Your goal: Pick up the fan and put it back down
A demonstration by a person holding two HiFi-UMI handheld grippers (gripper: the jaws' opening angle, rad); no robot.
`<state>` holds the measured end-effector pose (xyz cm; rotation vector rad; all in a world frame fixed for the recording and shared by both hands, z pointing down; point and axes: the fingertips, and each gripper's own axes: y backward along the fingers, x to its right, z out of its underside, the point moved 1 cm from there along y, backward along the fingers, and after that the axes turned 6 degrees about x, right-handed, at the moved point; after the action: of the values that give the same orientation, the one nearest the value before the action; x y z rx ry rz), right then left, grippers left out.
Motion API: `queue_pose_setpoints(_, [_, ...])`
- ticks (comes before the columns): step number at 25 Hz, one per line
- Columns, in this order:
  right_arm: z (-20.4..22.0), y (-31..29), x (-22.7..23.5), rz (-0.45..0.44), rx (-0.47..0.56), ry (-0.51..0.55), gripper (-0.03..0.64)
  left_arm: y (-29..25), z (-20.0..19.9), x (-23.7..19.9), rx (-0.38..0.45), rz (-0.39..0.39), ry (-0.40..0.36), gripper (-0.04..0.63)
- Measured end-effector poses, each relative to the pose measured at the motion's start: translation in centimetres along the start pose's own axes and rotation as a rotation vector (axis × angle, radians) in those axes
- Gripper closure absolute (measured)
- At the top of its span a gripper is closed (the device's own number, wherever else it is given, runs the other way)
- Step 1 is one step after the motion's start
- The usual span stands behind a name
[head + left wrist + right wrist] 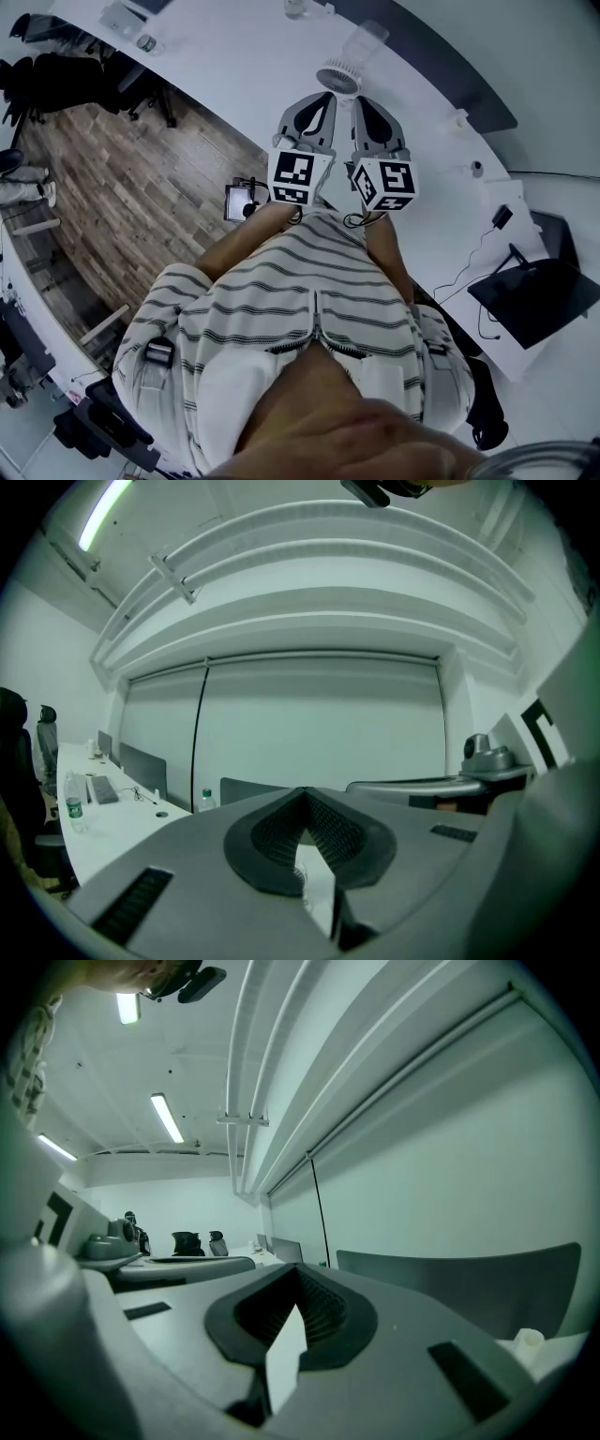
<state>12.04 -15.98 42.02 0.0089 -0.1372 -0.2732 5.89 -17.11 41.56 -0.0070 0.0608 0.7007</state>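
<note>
Sitting on the table [234,56] is a round white fan [339,77].

The right gripper [298,1277] is being held level, its fingers [342,1314] being pressed together at the tips with nothing between them, and a white wedge [286,1363] is showing below the tips. The left gripper [112,1252] is being carried just beside it at the left, while a grey partition [469,1283] is being faced at the right, under lit ceiling strips [167,1117].
</note>
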Motion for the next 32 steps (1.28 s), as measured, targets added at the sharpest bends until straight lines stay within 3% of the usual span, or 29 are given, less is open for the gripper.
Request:
queue_pose_setpoints(14, [1.0,-4.0,0.5,0.042,-0.064,0.027,0.606,-1.6,0.3,-3.6,-0.028,0.072,0.002,0.588])
queue_pose_setpoints(23, [4.6,-6.2,2.1,-0.042,-0.211,0.097,0.606,-2.0,0.5,-4.9,-0.020,0.095,0.007,0.588])
queue_pose_setpoints(32, [7.8,-7.0,4.9,-0.062,-0.350,0.233,0.603,-2.0,1.2,-5.6,-0.035,0.100,0.012,0.588])
